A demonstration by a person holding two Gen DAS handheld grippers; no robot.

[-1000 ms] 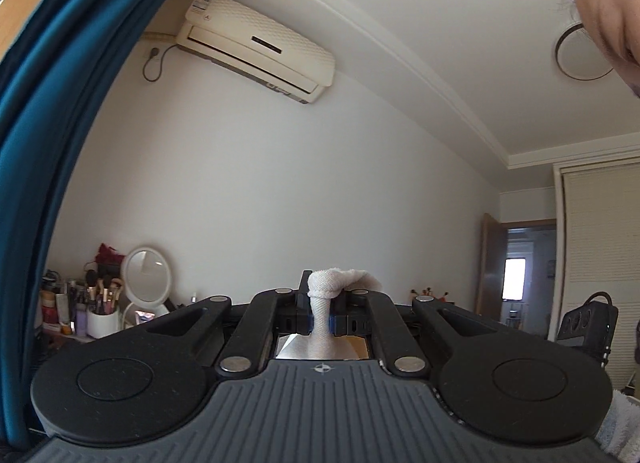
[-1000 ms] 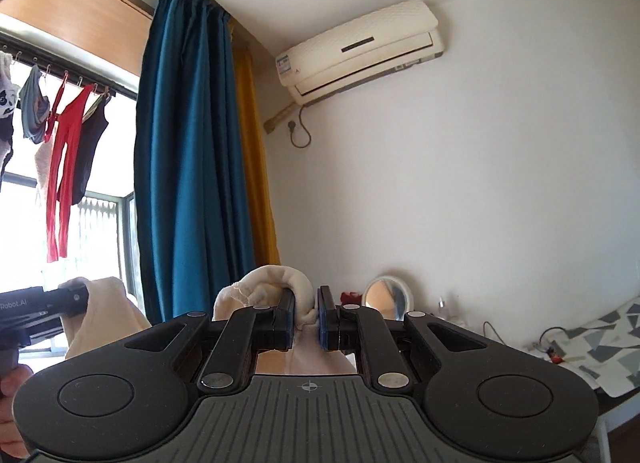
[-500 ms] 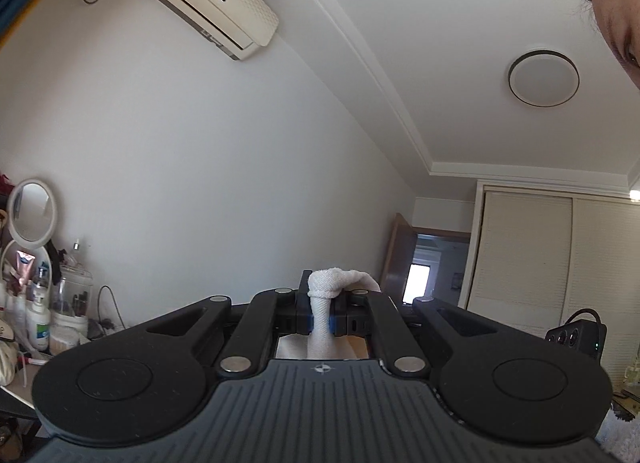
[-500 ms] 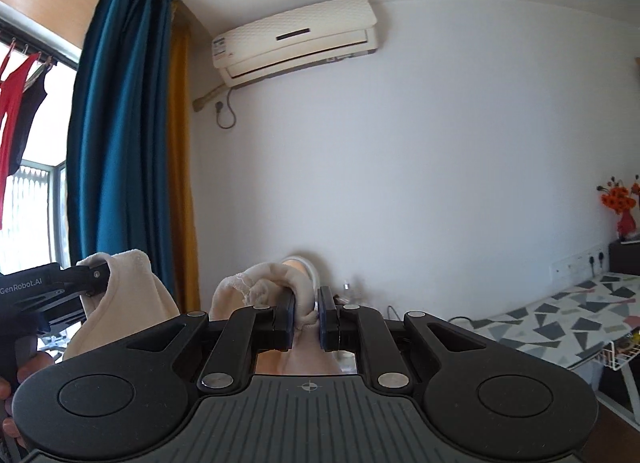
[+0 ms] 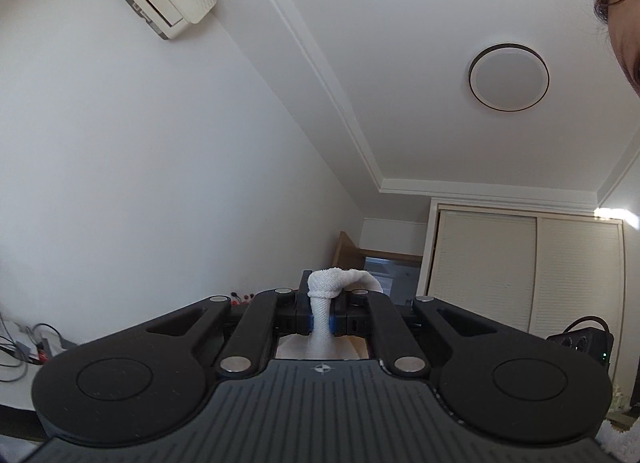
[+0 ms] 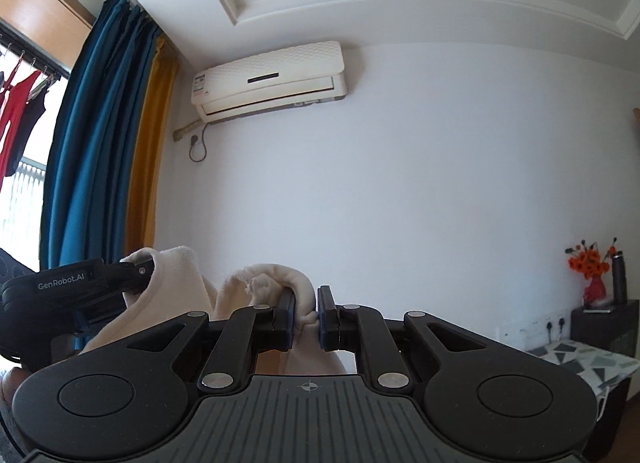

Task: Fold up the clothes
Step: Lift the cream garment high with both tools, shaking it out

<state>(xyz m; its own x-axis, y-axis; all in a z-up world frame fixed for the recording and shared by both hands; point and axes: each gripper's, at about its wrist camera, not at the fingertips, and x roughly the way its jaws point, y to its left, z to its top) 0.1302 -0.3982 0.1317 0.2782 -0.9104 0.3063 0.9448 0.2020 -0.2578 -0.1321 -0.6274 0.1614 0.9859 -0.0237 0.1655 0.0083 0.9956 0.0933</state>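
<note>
Grip: left gripper (image 5: 321, 322) and right gripper (image 6: 307, 322) each pinch tight on a bunched edge of the cream garment (image 6: 176, 299), likely to lift and spread it for folding.
Garment: soft, fleecy, crumpled; held aloft between both grippers, hanging below them.
Background: air conditioner (image 6: 268, 79), high on the wall.

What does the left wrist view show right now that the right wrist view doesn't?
Left wrist only: a round ceiling light, a wardrobe, an open doorway. Right wrist only: blue curtains, orange flowers, and the left gripper from the side, shut on the cream garment. Both: the air conditioner, and a gripper shut on cloth; the right gripper pinches a bunched edge.
</note>
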